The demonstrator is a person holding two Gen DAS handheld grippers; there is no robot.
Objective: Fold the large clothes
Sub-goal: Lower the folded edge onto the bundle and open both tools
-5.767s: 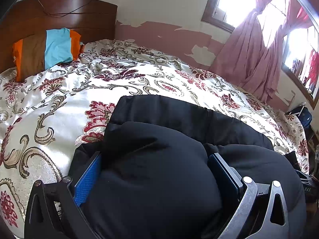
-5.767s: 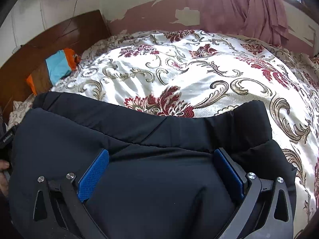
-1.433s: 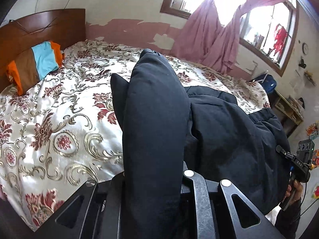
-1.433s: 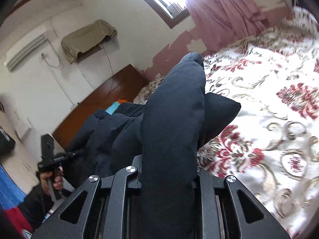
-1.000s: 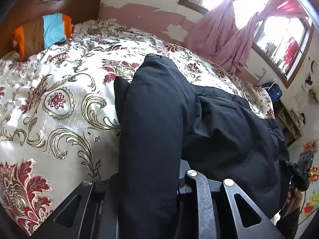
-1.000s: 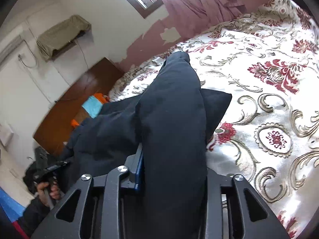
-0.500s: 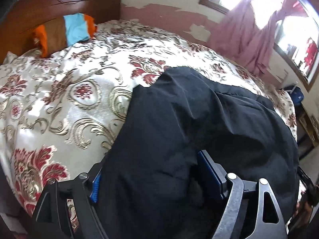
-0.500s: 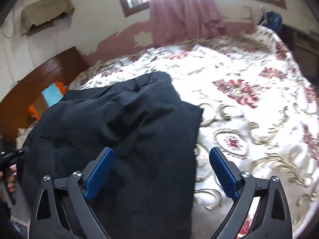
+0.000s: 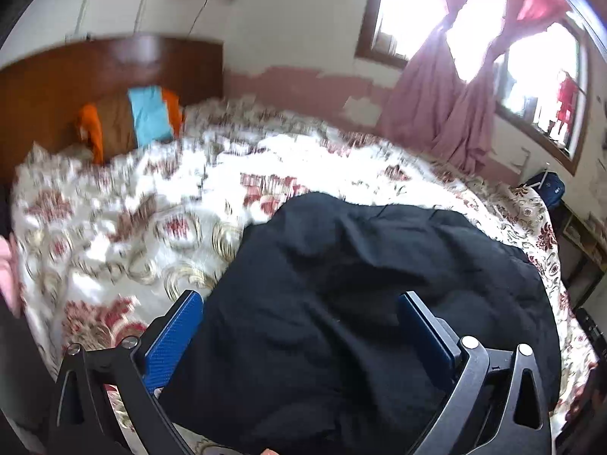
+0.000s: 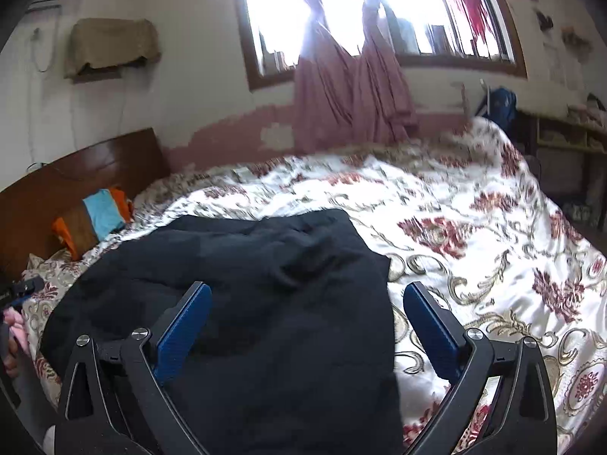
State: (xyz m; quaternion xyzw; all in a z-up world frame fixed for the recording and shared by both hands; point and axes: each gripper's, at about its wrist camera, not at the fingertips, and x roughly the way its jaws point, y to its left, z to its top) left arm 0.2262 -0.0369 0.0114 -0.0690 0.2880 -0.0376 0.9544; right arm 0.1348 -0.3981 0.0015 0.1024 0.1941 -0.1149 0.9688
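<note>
A large black garment (image 9: 364, 295) lies bunched and folded over on the floral bedspread (image 9: 125, 227); it also shows in the right wrist view (image 10: 265, 303). My left gripper (image 9: 299, 322) is open and empty, its blue pads spread above the garment's near edge. My right gripper (image 10: 307, 318) is open and empty, above the garment's right part, with its right pad over the bedspread (image 10: 493, 250).
A wooden headboard (image 9: 95, 72) with an orange, brown and blue pillow (image 9: 129, 121) stands at the far left. Pink curtains (image 10: 349, 87) hang at the window behind the bed. A blue bag (image 9: 546, 187) and shelves (image 10: 561, 140) stand at the right.
Both grippers had been shut on raised folds of the garment. They opened and let it drop onto the bed, then pulled back and tilted up. The garment now lies flatter.
</note>
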